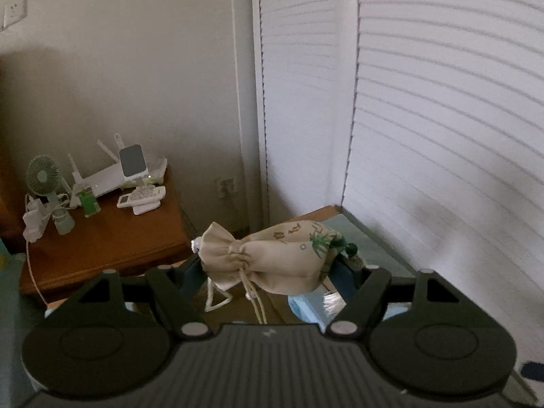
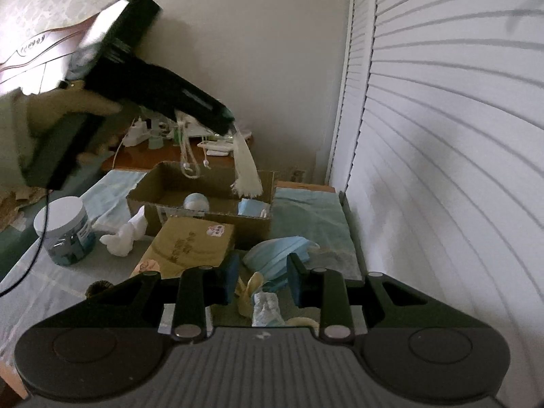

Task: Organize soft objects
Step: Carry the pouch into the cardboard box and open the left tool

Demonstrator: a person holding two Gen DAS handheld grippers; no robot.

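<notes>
**Two grippers up, one pouch in the air**

Two tools are in your hands. Your right gripper [image 2: 260,280] hangs low over the bed, its fingers narrowly parted with nothing pinched; a crumpled plastic wrapper [image 2: 267,307] and a yellowish strip lie on the cover below the gap. Just beyond its tips sits a pile of blue face masks [image 2: 278,253], with a folded cardboard flap [image 2: 190,243] to the left, then a white sock [image 2: 124,236] and a white-lidded jar [image 2: 64,229]. Behind them stands the open cardboard box [image 2: 204,187], holding a pale ball [image 2: 196,201] and more masks. Your left gripper [image 1: 268,265] is lifted above that box, its fingers clamped on a beige drawstring pouch [image 1: 272,258], cords dangling. Farthest off, a brown side table [image 1: 102,238] carries a small fan [image 1: 42,173].
</notes>
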